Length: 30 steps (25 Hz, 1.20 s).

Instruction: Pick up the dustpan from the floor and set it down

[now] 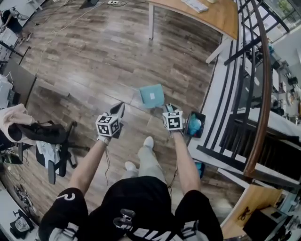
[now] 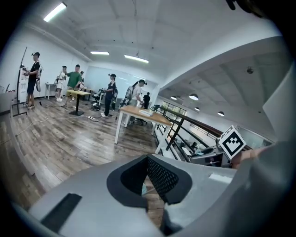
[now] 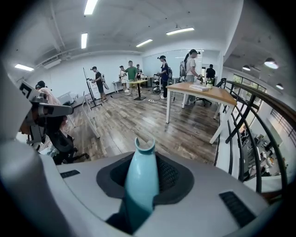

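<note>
In the head view the teal dustpan (image 1: 151, 95) hangs just above the wood floor ahead of my feet, pan end pointing away from me. My right gripper (image 1: 168, 109) is shut on its handle. The right gripper view shows that teal handle (image 3: 141, 180) standing up between the dark pads (image 3: 172, 178), its notched tip pointing out toward the room. My left gripper (image 1: 118, 109) sits to the dustpan's left, apart from it. Its jaws meet at the tips with nothing between them, and through the left gripper (image 2: 147, 178) only floor shows.
A black railing (image 1: 256, 70) and a white ledge run along the right. A black bin (image 1: 194, 124) with teal contents stands beside my right hand. A wooden table (image 1: 207, 14) is ahead, an office chair (image 1: 51, 136) with clothes at left. People stand far off (image 3: 132, 74).
</note>
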{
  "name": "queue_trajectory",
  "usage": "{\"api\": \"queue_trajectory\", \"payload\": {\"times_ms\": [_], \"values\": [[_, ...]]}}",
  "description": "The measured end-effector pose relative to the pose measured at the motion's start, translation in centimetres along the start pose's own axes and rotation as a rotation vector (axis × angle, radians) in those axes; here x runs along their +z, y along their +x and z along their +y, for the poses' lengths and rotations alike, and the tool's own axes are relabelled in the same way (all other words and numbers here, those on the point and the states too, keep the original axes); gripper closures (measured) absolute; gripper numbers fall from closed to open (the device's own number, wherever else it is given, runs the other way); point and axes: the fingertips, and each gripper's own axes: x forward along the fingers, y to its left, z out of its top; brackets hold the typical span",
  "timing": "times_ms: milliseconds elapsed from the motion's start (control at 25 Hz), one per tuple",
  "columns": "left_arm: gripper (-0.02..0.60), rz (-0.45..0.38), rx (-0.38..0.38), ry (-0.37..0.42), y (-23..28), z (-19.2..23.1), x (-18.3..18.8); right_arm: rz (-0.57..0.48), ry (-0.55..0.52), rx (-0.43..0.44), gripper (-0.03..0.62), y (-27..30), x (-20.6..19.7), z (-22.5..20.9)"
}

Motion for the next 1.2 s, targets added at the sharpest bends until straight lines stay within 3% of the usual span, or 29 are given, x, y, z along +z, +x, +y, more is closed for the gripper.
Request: {"api": "queue_trajectory", "payload": {"times_ms": [720,960,1200], "values": [[0.583,0.096,0.008,-0.041,13.1,5.2,-5.7,0.146,0.035,-0.049,0.508,16.1,-7.6,-6.7],[0.583,0.115,0.022,-0.077,15.1,6.5,-7.5,0.164,0.044,-0.059,0.508,19.2,-9.9,-7.4],[0.583,0.123,0.018,-0.086,15.8,6.2,-8.1,0.153,0.024,-0.064,0.500,19.9,-9.0,-6.9]]}}
